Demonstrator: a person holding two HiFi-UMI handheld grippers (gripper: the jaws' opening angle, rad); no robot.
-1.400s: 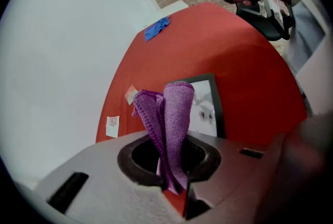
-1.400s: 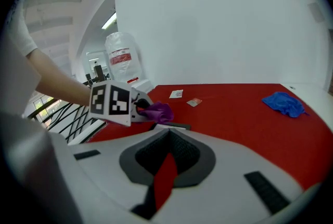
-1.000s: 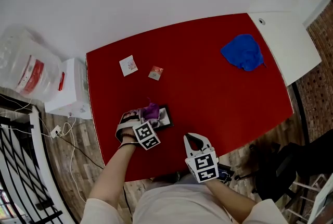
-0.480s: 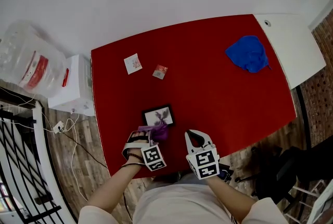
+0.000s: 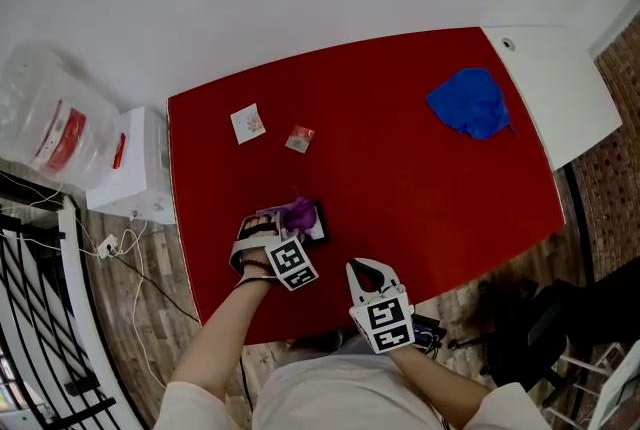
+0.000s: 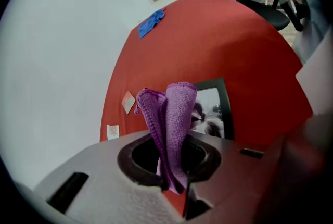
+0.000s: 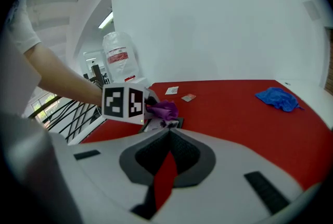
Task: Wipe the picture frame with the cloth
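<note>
A small black picture frame (image 5: 315, 223) lies flat on the red table (image 5: 400, 148) near its front left part. My left gripper (image 5: 285, 238) is shut on a folded purple cloth (image 5: 295, 213), which rests on the frame's left half. In the left gripper view the purple cloth (image 6: 174, 124) sticks up between the jaws, with the frame (image 6: 213, 111) just behind it. My right gripper (image 5: 368, 270) hovers shut and empty at the table's front edge, right of the frame. The right gripper view shows the cloth (image 7: 164, 109) and frame (image 7: 166, 124) ahead.
A crumpled blue cloth (image 5: 468, 101) lies at the far right of the table. Two small cards (image 5: 247, 123) (image 5: 299, 138) sit at the back left. A white box (image 5: 135, 168) and a plastic bag (image 5: 50, 128) stand on the floor left of the table.
My left gripper with the purple cloth has moved forward from the table's front edge back onto the frame. The right gripper has barely moved.
</note>
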